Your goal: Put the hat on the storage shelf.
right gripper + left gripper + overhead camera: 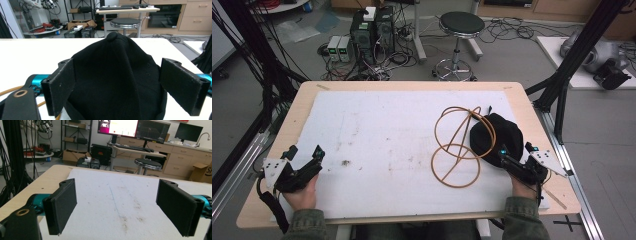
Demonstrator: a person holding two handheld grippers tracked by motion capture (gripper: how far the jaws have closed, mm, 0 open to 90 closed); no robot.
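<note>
Your table (272, 150) is a pale wooden top with a big white sheet (377, 135) spread over nearly all of it, and that sheet is stained with small brown marks near its middle. Off to your right on the sheet lies the black cap (502, 137), a soft dark mound with a button at its crown, and you get a close look at it from the right gripper view (115, 82). Just beside the cap, on its left, sits the tan wire hoop frame (459, 150), thin rings crossing one another, with one ring overlapping the cap's left edge.

Your right gripper (518, 159) is right at the near edge of the cap, and its jaws are spread wide. In the right gripper view (127, 90) the cap sits between the two black pads, but I can't tell whether either pad touches the fabric. Your right hand (523, 189) is wrapped around the handle behind it.

Over on the other side, your left gripper (304, 152) sits near the front left corner, well apart from the cap and hoops. Its jaws are spread too, and the left gripper view (117, 212) has bare stained sheet between them. Your left hand (302, 195) holds it low over the sheet.
</note>
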